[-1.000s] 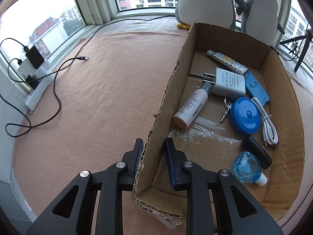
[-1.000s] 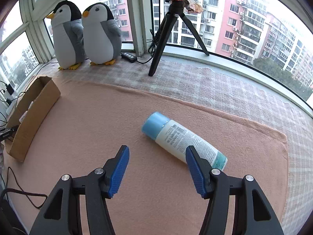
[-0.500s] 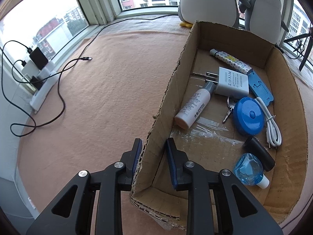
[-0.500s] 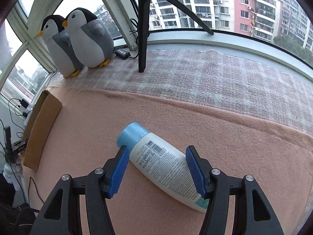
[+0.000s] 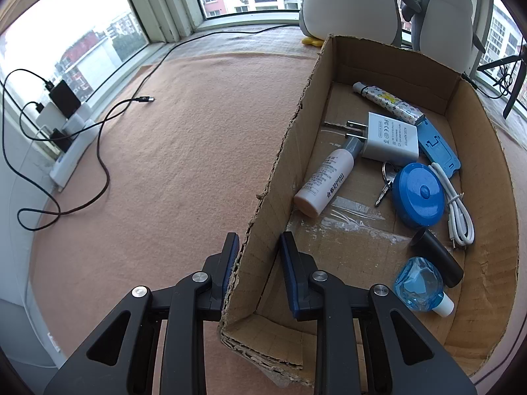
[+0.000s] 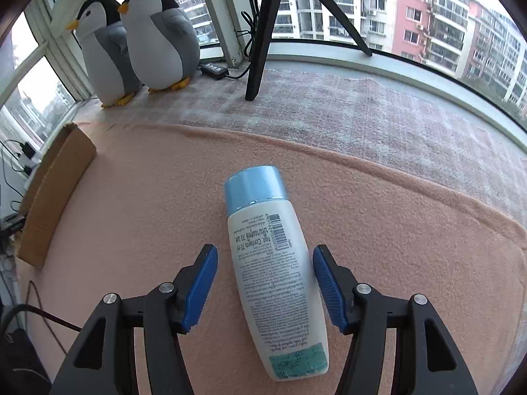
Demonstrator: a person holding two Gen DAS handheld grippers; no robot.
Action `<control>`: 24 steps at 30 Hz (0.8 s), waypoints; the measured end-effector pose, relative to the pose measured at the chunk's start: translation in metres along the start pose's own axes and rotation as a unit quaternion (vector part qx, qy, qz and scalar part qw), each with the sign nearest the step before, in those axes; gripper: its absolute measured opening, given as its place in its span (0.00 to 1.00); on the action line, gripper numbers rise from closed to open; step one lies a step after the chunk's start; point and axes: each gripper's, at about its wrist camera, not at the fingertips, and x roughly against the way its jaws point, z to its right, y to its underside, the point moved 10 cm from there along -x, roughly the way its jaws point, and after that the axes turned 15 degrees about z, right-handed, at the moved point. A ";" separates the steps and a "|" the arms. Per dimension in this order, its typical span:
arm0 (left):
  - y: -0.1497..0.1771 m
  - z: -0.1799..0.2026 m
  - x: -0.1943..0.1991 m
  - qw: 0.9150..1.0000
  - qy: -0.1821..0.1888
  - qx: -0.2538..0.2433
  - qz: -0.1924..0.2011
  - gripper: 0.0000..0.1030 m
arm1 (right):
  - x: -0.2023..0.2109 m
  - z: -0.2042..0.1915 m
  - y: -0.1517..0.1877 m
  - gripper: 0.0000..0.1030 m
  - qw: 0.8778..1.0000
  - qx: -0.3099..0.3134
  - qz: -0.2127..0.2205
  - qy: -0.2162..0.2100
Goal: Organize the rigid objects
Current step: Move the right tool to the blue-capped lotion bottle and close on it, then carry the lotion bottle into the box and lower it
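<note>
Nearest the right wrist camera, the right gripper (image 6: 265, 283) is spread wide, one blue pad on each side of a white lotion bottle with a light blue cap (image 6: 271, 256) that lies flat on the peach fleece blanket (image 6: 395, 230). The right pad looks to be just touching the bottle, the left one stands clear of it; the grip seems lined up but not yet closed. Well to the left lies the cardboard box (image 6: 52, 181), with open blanket between. Farther back stand two plush penguins (image 6: 138, 46) and a black tripod (image 6: 263, 26) by the window.

In the left wrist view, the left gripper (image 5: 258, 265) is narrowed over the near left wall of the box, one finger outside, one inside, likely steadying it. Whether it pinches firmly is unclear. Inside lie a small blue bottle (image 5: 421, 286), a black cylinder (image 5: 436, 261), a round blue case (image 5: 418, 194), a white cable (image 5: 456, 197), a pink tube (image 5: 329, 181) and a white charger (image 5: 392, 136). Black cables (image 5: 82, 151) trail left of the box
</note>
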 end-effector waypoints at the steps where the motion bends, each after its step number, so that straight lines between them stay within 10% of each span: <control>1: 0.000 0.000 0.000 1.000 0.000 0.000 0.000 0.24 | -0.002 -0.001 0.000 0.54 1.000 0.006 0.005 0.010; 24: 0.000 -0.002 0.000 1.000 0.007 0.009 0.004 0.23 | 0.002 -0.019 0.006 0.43 0.998 -0.052 0.022 0.041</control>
